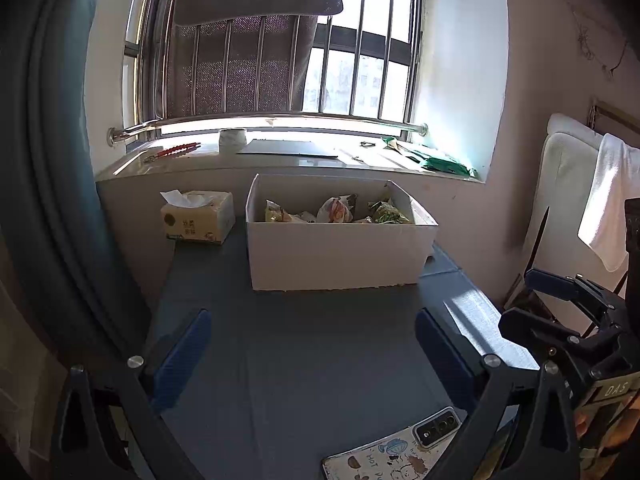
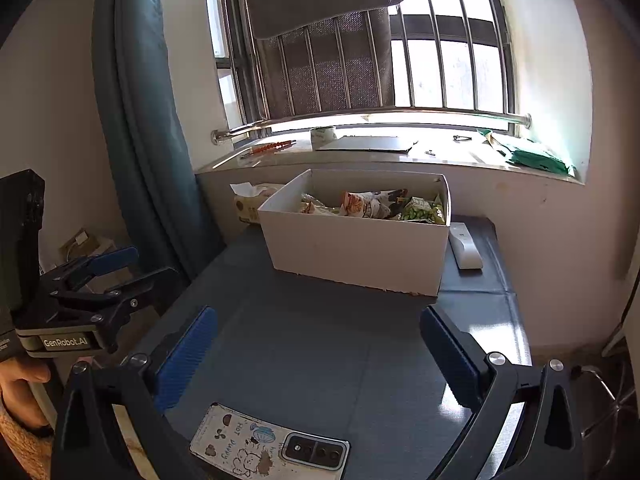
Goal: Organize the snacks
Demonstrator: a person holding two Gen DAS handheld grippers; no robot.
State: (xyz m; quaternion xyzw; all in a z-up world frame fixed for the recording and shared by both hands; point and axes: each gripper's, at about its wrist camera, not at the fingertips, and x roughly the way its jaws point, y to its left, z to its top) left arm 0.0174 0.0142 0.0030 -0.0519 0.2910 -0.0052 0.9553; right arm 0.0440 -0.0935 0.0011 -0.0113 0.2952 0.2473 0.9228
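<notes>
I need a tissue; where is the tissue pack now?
In the left wrist view, the tissue pack sits on the table, just left of the white box, under the windowsill.

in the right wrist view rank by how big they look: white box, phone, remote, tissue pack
1. white box
2. phone, though it lies nearest the camera, which inflates it
3. remote
4. tissue pack, mostly hidden behind the box, so its place against the remote is unsure
</notes>
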